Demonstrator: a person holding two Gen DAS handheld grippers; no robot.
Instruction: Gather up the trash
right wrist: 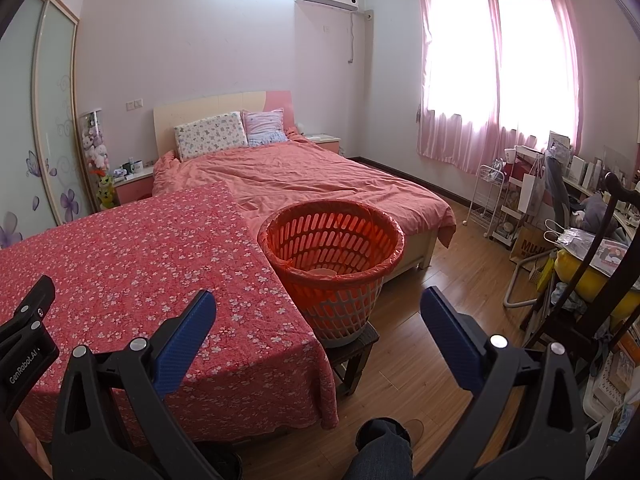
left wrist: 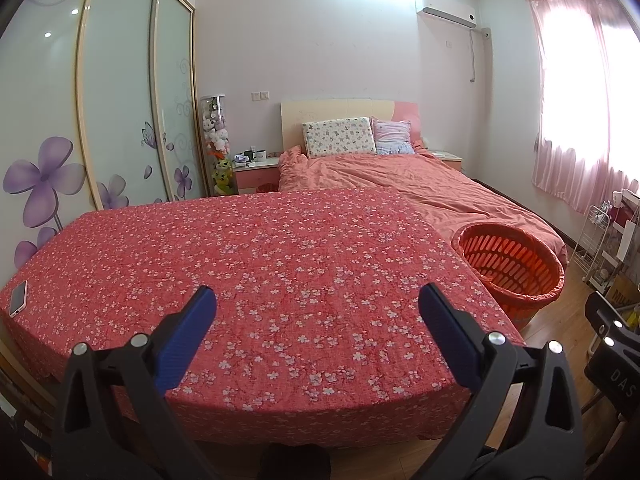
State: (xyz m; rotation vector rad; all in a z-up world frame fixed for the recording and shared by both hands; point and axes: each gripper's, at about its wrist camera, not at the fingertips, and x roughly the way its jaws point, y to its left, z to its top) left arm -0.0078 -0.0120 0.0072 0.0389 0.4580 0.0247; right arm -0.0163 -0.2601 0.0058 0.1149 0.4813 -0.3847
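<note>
My left gripper (left wrist: 318, 300) and right gripper (right wrist: 318, 304) — both spread wide, holding nothing — hang over the red floral-clothed table (left wrist: 256, 264); orange slotted plastic basket (right wrist: 332, 248) just beside its right edge.

A phone (left wrist: 18, 298) is lying at the left edge of the table (left wrist: 280, 272); a bed (right wrist: 304, 176) is standing behind it.

Home bedroom: bed (right wrist: 304, 176), wardrobe (left wrist: 120, 92).
</note>
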